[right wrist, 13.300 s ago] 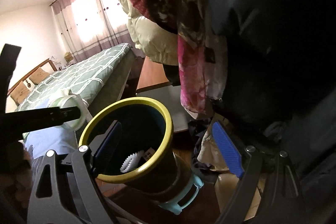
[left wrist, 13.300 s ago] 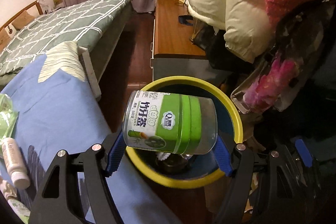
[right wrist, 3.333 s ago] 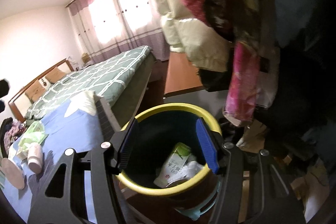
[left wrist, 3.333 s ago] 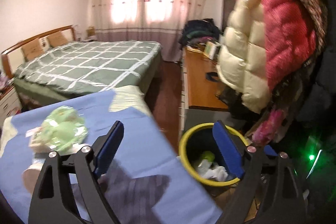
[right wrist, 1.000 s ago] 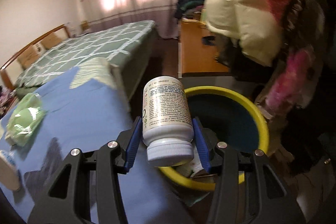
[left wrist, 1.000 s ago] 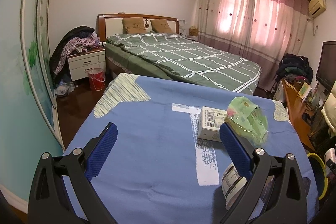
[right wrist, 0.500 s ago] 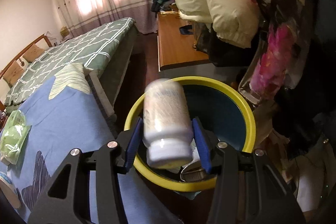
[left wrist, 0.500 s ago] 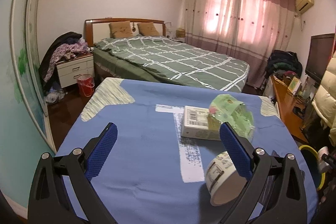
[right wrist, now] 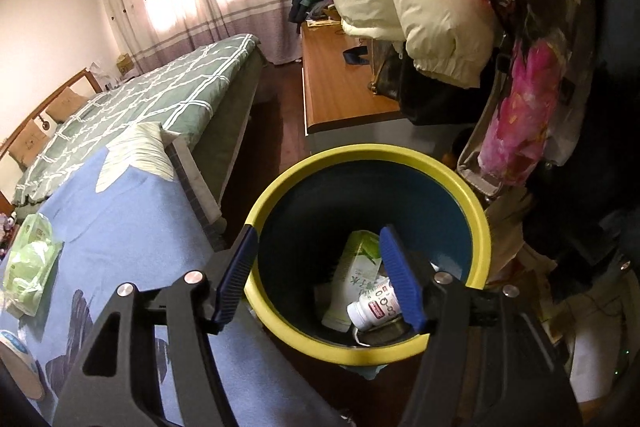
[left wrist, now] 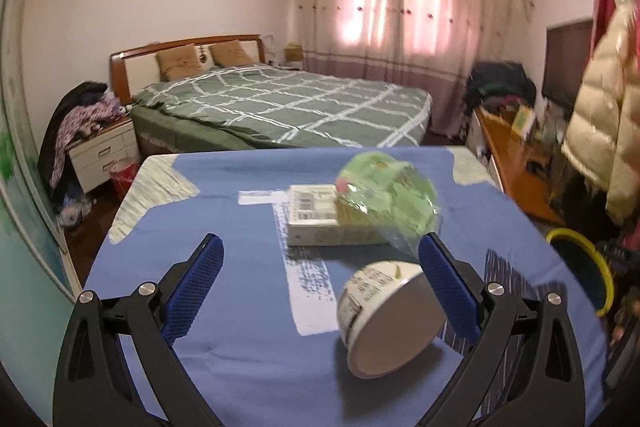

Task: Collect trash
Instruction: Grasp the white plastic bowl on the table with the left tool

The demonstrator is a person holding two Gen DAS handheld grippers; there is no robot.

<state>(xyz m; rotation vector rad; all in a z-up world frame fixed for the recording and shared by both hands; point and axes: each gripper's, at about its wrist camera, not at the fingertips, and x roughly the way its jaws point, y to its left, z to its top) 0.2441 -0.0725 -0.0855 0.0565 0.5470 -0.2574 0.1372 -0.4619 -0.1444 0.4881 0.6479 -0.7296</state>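
In the left wrist view my left gripper [left wrist: 320, 277] is open and empty above the blue-covered table [left wrist: 224, 339]. A paper bowl [left wrist: 386, 319] lies on its side just inside the right finger. Behind it a white carton box [left wrist: 316, 221] lies under a green plastic bag [left wrist: 390, 205]. In the right wrist view my right gripper [right wrist: 320, 267] is open and empty over the yellow-rimmed bin [right wrist: 476, 219]. A white pill bottle [right wrist: 374, 307] and a green-white bottle [right wrist: 354, 275] lie inside the bin. The green bag [right wrist: 30, 259] also shows at far left.
The bin [left wrist: 580, 271] stands off the table's right edge. A wooden cabinet [right wrist: 340, 91] and hanging coats [right wrist: 420, 7] are behind it. A green-quilted bed [left wrist: 280, 107] lies beyond the table. The bowl's rim [right wrist: 18, 363] shows at the lower left.
My right gripper has opened and the white pill bottle has dropped into the bin. My left gripper has swung closer to the paper bowl, box and green bag.
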